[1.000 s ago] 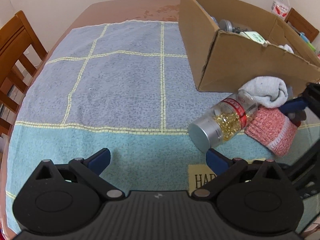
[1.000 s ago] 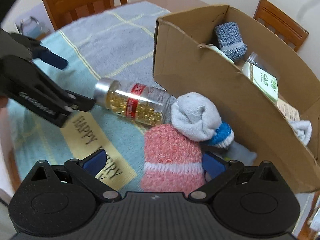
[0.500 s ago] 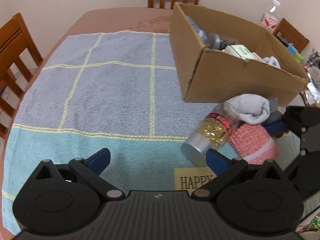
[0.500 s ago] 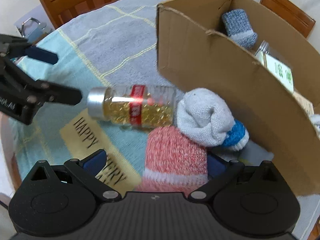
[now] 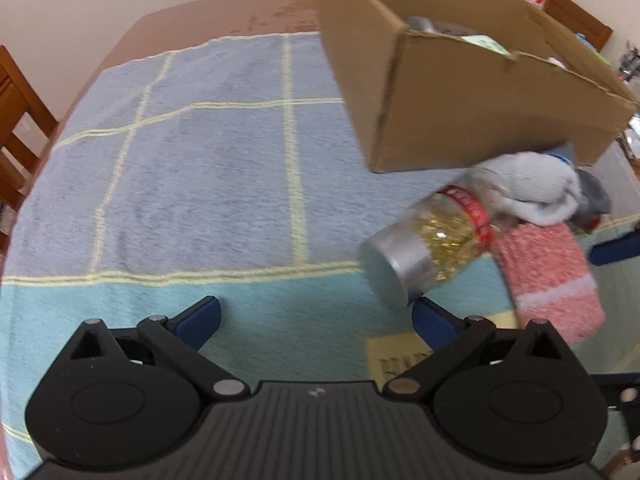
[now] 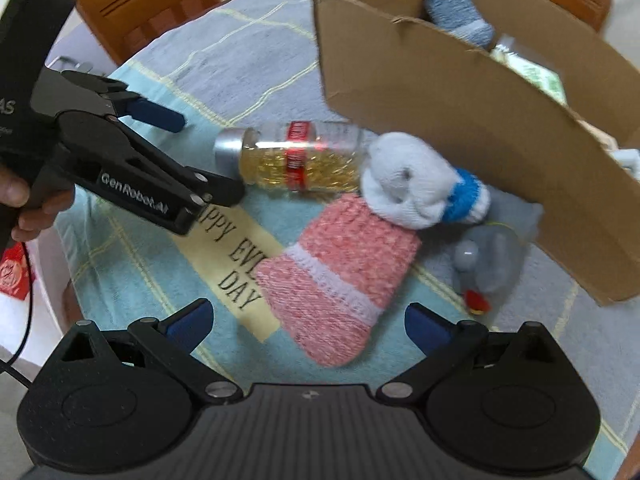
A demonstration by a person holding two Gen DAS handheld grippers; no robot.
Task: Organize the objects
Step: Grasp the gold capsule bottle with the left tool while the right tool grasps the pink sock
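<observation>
A clear bottle of yellow capsules with a silver cap and red label lies on its side on the towel. Its cap sits just beyond the right finger of my open left gripper. In the right wrist view the left gripper is open, its near finger at the cap. A pink sock lies ahead of my open right gripper, not between its fingers. A rolled white sock with a blue cuff rests against the cardboard box.
The box holds a blue-grey sock and packets. A grey soft item lies beside the box wall. The blue checked towel stretches bare to the left. Wooden chairs ring the table. A hand holds the left gripper.
My right gripper has drawn back, so the whole pink sock now lies ahead of its fingers. The left gripper has come closer to the bottle's cap. The bottle has turned slightly.
</observation>
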